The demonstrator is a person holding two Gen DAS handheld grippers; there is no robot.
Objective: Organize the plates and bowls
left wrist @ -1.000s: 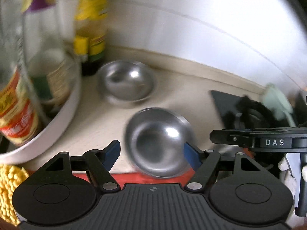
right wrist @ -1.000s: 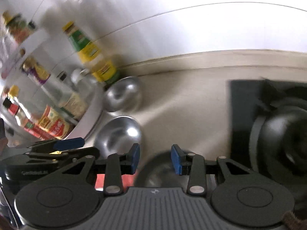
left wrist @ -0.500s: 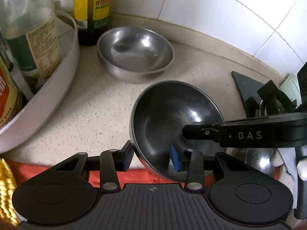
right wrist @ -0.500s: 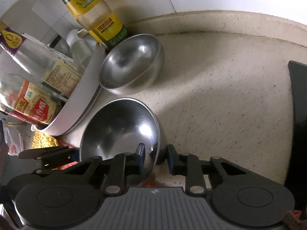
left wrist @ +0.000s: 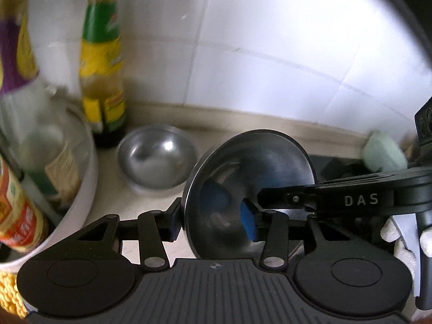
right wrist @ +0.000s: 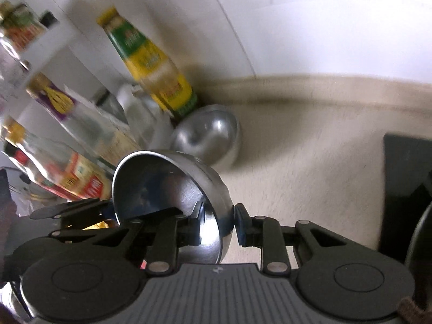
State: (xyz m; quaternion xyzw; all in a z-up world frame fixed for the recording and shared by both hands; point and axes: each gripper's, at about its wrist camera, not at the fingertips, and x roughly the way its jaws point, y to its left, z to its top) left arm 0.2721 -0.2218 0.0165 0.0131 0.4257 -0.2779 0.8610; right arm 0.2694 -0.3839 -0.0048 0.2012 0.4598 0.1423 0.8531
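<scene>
A shiny steel bowl point(left wrist: 248, 189) is tilted on edge above the speckled counter point(right wrist: 310, 162), its dark, mirror-like inside reflecting blue pads. The left hand-held gripper point(left wrist: 213, 222) pinches its rim, and the right hand-held gripper point(right wrist: 218, 226) clamps the opposite rim. A second steel bowl point(left wrist: 158, 159) sits upright beside the yellow-labelled bottle point(left wrist: 101, 81).
</scene>
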